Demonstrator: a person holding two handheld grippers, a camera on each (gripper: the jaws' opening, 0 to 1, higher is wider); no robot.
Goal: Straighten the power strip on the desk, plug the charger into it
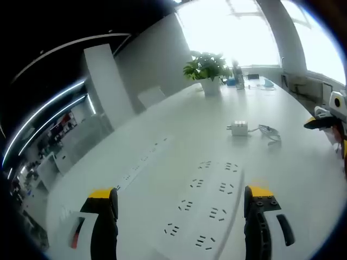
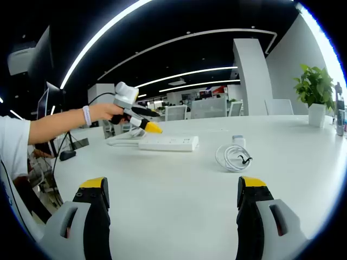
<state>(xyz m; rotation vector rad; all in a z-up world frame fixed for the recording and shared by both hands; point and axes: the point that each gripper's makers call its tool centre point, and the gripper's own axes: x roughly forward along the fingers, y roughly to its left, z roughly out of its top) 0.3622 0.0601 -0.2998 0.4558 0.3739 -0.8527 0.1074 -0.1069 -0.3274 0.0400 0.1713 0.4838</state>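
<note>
White power strip [image 1: 209,203] lies flat; white charger [image 1: 239,128] sits apart, cable coiled.

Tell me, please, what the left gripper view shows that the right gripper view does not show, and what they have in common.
Left gripper view alone: the socket face of the power strip, seen from above between that gripper's open jaws.

Right gripper view alone: a person's hand holding the left gripper above the strip's end, and monitors at the desk edge.

Both: the white desk, the power strip, the charger with its coiled cable, and the potted plant.
</note>
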